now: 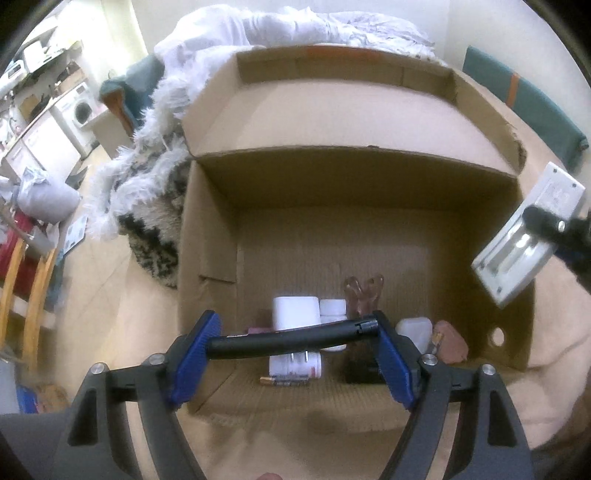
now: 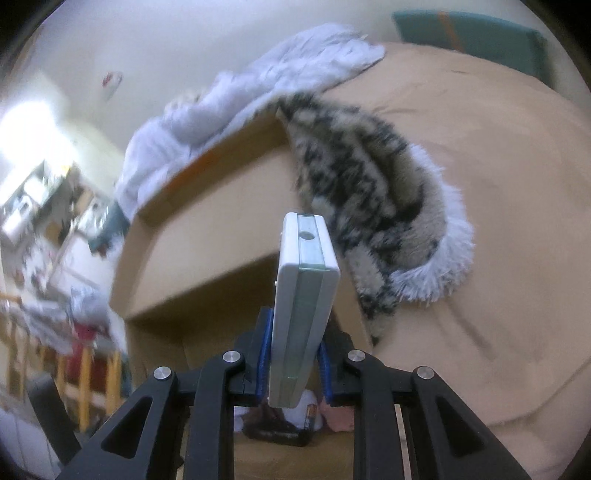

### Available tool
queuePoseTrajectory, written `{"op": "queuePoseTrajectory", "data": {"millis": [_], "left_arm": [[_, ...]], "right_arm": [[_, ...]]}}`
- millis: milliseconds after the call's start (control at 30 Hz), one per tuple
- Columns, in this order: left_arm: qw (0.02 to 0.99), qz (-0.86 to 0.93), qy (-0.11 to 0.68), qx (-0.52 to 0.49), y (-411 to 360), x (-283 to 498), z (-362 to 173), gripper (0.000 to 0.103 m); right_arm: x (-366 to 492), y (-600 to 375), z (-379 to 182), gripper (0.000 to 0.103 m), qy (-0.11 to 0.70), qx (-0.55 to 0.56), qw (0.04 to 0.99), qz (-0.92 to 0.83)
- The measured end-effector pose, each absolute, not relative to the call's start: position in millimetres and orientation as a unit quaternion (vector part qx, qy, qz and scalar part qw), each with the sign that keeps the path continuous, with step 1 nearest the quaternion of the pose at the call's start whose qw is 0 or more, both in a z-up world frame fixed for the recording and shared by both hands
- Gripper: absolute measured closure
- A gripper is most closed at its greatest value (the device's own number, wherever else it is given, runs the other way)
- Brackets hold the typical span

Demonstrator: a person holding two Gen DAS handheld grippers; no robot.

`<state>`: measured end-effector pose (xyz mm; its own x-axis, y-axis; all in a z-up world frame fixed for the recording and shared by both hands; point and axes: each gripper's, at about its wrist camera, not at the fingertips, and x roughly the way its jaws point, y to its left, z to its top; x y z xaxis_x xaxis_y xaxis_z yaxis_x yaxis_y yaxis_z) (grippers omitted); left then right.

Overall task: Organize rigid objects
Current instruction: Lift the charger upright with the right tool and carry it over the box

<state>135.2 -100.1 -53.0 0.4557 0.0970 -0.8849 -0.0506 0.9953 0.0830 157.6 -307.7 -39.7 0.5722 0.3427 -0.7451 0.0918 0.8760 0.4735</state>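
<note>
An open cardboard box (image 1: 388, 192) sits on a tan bedspread. On its floor lie several small items: a white bottle (image 1: 295, 314), a white pill jar (image 1: 332, 308), a brown clip (image 1: 364, 291), a white case (image 1: 413, 328), a pink pouch (image 1: 450, 341) and a battery (image 1: 284, 381). My left gripper (image 1: 291, 343) is shut on a black tube (image 1: 291, 338), held crosswise above the box's near end. My right gripper (image 2: 293, 354) is shut on a flat white device (image 2: 303, 288), held edge-up above the box (image 2: 207, 229); it also shows in the left wrist view (image 1: 528, 236) over the right wall.
A fluffy black-and-tan blanket (image 1: 155, 229) (image 2: 373, 192) and white bedding (image 1: 277, 26) lie against the box's left and far sides. A teal pillow (image 1: 528, 103) is at the far right. Wooden chairs (image 1: 33, 291) and a washing machine (image 1: 79, 110) stand off to the left.
</note>
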Motion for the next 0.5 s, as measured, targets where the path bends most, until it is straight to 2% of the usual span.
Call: {"op": "queuePoseTrajectory", "data": {"millis": [500], "left_arm": [[0.837, 0.028, 0.543, 0.059, -118.5, 154.4, -94.1, 0.024]], "right_arm": [[168.5, -277.8, -77.4, 0.079, 0.528, 0.174, 0.828, 0.076]]}}
